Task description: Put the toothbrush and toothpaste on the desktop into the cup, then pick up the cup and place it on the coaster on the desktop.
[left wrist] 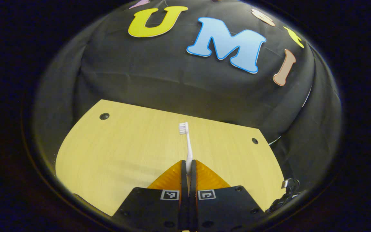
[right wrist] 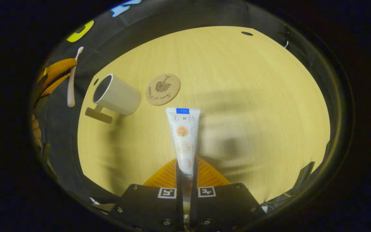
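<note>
So the toothbrush [left wrist: 188, 145] is pinched in the left tool [left wrist: 188, 167], both orange fingers pressed on its handle. Long axis runs straight out from the fingers, bristle head at the far end with the bristles facing left in the left gripper view, and the whole thing is held up above the wooden counter [left wrist: 124, 154], not touching it.

The toothpaste [right wrist: 184, 138] is in the same kind of grip: the right tool [right wrist: 185, 174] is squeezed on its lower part, and the tube sticks out forward along the fingers, flat crimped end with the blue band farthest from the tool. That end points roughly at the coaster [right wrist: 163, 89].

Taking the coaster as the landmark: it's a round cork disc lying flat on the counter, and the cup [right wrist: 116, 94] stands just to its left in the right gripper view, close but not touching. The cup is pale, its open mouth is turned toward the upper left of that view, and its handle sticks out at the lower left. Farther left of the cup, off past the counter edge, the left tool shows up with the toothbrush hanging from it, well apart from the coaster.
</note>
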